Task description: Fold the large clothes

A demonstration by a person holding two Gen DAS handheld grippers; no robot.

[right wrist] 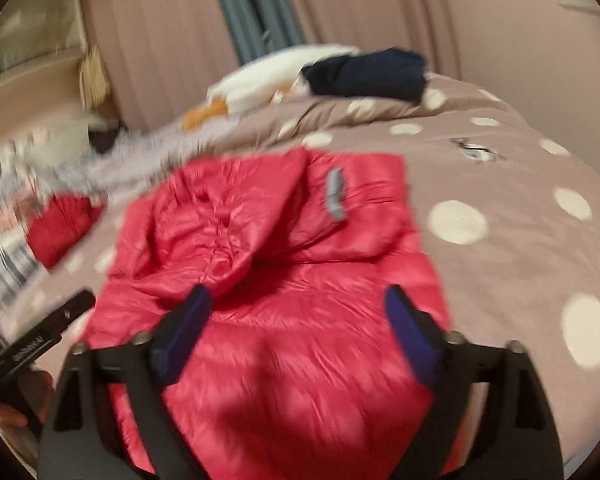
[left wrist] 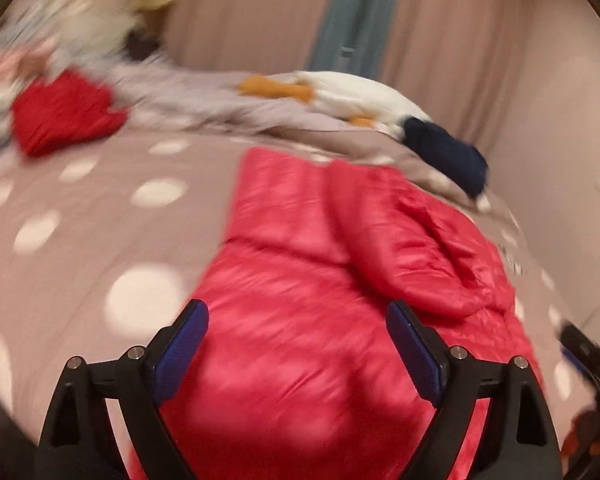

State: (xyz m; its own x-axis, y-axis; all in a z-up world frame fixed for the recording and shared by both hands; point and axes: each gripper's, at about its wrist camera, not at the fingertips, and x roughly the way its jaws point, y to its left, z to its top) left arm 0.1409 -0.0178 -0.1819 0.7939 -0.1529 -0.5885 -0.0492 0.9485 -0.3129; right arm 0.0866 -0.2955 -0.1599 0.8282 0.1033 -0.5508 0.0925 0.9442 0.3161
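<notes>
A shiny red puffer jacket (left wrist: 308,280) lies folded on a taupe bedspread with white dots (left wrist: 80,216); its hood (right wrist: 236,224) rests on top with a small grey tag (right wrist: 335,194). My left gripper (left wrist: 298,346) hovers over the jacket's near part, jaws wide open, blue pads bare, nothing between them. My right gripper (right wrist: 300,336) also stands open above the jacket (right wrist: 284,340), its pads off the fabric. The left gripper's black body (right wrist: 28,344) shows at the left edge of the right wrist view. Both views are motion-blurred.
A folded red garment (left wrist: 66,114) lies far left on the bed. A white plush with orange parts (left wrist: 340,96) and a dark navy folded garment (left wrist: 446,152) sit by the far edge. Pink curtains (left wrist: 260,12) hang behind. Mixed clutter (right wrist: 16,184) lies at the left.
</notes>
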